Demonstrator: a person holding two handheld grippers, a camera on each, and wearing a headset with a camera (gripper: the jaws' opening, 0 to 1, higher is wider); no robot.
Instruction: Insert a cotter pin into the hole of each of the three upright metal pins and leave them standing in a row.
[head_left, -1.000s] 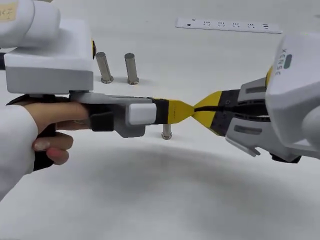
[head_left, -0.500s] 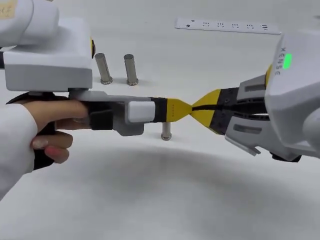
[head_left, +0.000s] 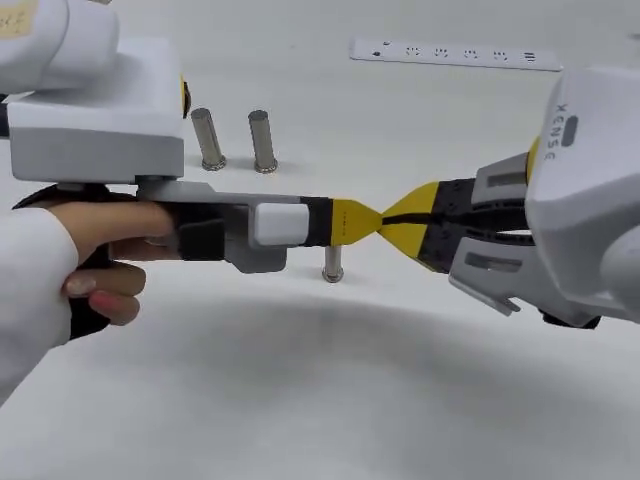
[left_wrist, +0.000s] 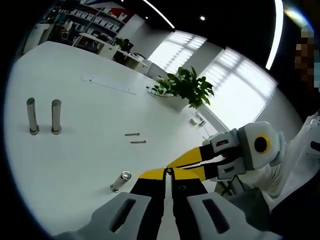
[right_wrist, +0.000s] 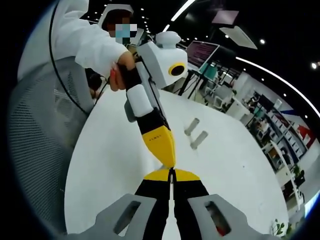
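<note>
The yellow-tipped, grey-bodied left gripper (head_left: 374, 221) is held in from the left edge of the white tabletop (head_left: 300, 400), and the matching right gripper (head_left: 388, 222) from the right edge. Their tips are seen touching nose to nose above the middle. Both pairs of jaws are pressed together; whether anything is pinched there cannot be told.

Two upright silver metal pins (head_left: 207, 138) (head_left: 262, 140) are set side by side toward the far left. A third silver metal pin (head_left: 333, 265) is seen just below the meeting tips. Two thin cotter pins (left_wrist: 132, 134) (left_wrist: 138, 142) are laid near each other, apart from all three. A white power strip (head_left: 455, 52) is laid near the far edge.
</note>
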